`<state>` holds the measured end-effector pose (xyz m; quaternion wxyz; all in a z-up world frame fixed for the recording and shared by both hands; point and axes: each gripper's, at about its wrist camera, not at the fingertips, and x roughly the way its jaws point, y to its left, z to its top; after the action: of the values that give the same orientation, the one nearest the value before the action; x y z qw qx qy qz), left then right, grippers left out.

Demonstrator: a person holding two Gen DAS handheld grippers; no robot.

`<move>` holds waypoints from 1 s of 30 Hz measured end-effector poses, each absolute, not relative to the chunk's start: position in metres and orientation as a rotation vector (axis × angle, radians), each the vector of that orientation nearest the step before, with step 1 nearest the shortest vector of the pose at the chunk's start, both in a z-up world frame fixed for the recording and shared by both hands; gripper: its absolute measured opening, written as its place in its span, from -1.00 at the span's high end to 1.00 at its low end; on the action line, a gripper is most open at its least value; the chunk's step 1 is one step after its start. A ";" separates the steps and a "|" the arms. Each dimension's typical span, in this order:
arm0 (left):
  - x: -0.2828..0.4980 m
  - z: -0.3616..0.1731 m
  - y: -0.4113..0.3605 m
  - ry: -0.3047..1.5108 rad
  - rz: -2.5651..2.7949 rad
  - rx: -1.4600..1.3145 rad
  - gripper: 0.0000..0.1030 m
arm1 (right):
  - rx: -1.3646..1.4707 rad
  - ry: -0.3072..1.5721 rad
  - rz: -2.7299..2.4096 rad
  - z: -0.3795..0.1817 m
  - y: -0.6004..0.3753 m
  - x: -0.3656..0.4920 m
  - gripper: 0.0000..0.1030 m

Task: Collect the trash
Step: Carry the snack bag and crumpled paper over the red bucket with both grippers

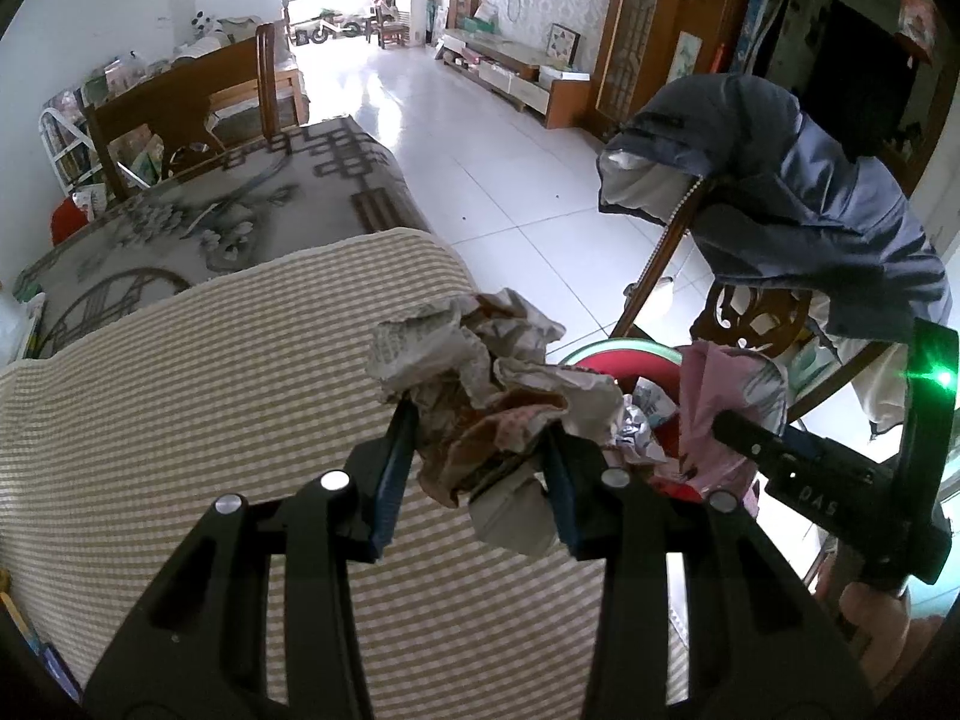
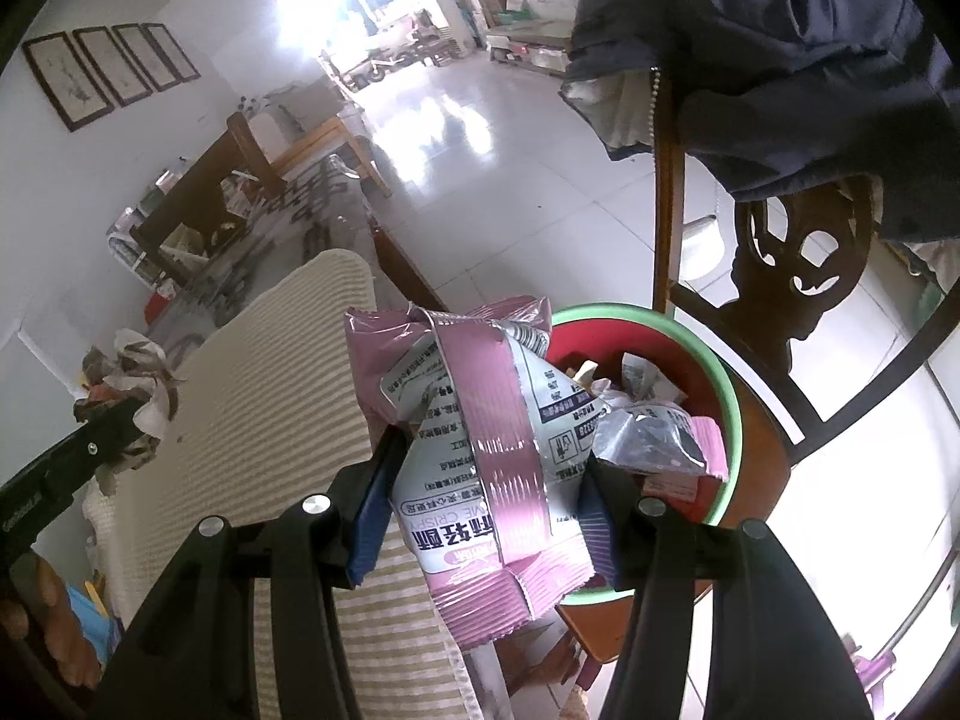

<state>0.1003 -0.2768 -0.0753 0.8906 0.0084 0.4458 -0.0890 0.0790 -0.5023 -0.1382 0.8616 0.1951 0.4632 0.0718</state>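
While grippers pinch paper (image 1: 480,408), wrapper (image 2: 480,450)

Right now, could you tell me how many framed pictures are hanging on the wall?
4. The framed pictures hang side by side in one row on the white wall at the upper left of the right wrist view. The left wrist view crops them at its top edge; others may be out of frame.

A blue jacket (image 1: 798,192) draped a carved wooden chair (image 2: 780,276) beyond the jaws; striped cloth (image 1: 198,396) lay beneath them.
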 end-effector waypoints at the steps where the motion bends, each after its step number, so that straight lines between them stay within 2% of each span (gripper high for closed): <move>1: 0.100 -0.075 -0.277 0.926 -0.185 0.018 0.24 | 0.411 0.971 0.150 -0.138 -0.503 0.079 -0.03; 16: 0.100 -0.078 -0.293 0.936 -0.227 0.028 0.24 | 0.408 0.960 0.136 -0.137 -0.509 0.075 -0.03; 30: 0.110 -0.078 -0.336 0.937 -0.321 0.063 0.24 | 0.461 0.946 0.036 -0.142 -0.554 0.063 -0.03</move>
<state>0.1104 -0.3359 -0.0784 0.8794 0.0301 0.4496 -0.1538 0.0629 -0.5544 -0.1417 0.8645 0.2199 0.4516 0.0172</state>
